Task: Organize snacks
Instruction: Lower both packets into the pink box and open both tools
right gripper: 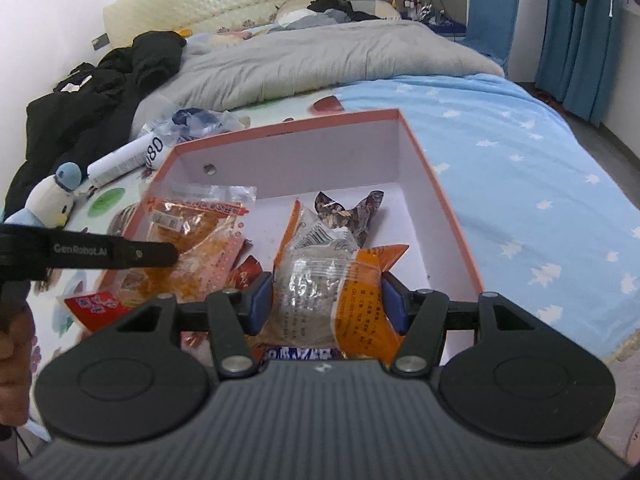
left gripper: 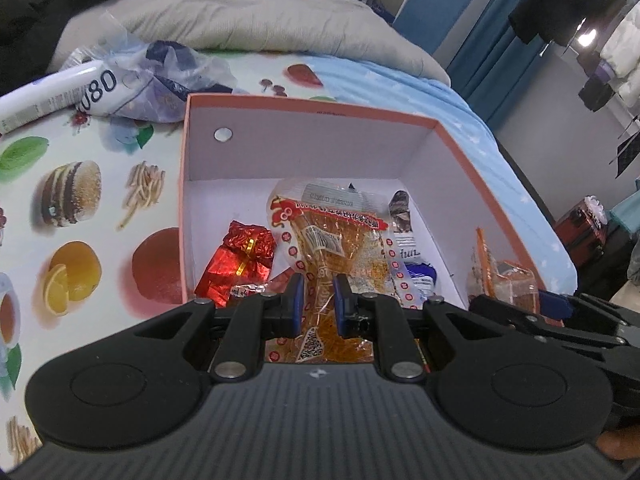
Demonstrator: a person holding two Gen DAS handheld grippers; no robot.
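Bedding filled the room's middle: a bed with a food-print cloth (left gripper: 80, 216) spread over its near part, and on that cloth a pink-rimmed box (left gripper: 304, 104) with white inner walls, holding the snacks.

Inside it, the orange packet (left gripper: 332, 236) lay with its long axis running straight away from the left gripper (left gripper: 318, 304), toward the box's far wall. Its near end passed between the two blue pads (left gripper: 297, 300), which stood narrowly apart and looked closed on the wrapper, though contact was hard to confirm. Just left of it, near the box's left wall, sat a red foil sweet (left gripper: 240, 264); a dark twisted wrapper (left gripper: 401, 208) lay toward the far right corner.

By the box's right wall, the right gripper (right gripper: 326, 300) held a clear-and-orange bag (right gripper: 332, 292) between widely spread pads, both seemingly pressing its sides. Each gripper was nearest its own packet.

Only the right view showed the orange packet lifted and tilted over the box's left rim, along with a plush bird (right gripper: 52, 196) at the cloth's left edge. Only the left view showed the packet's label and barcode clearly.
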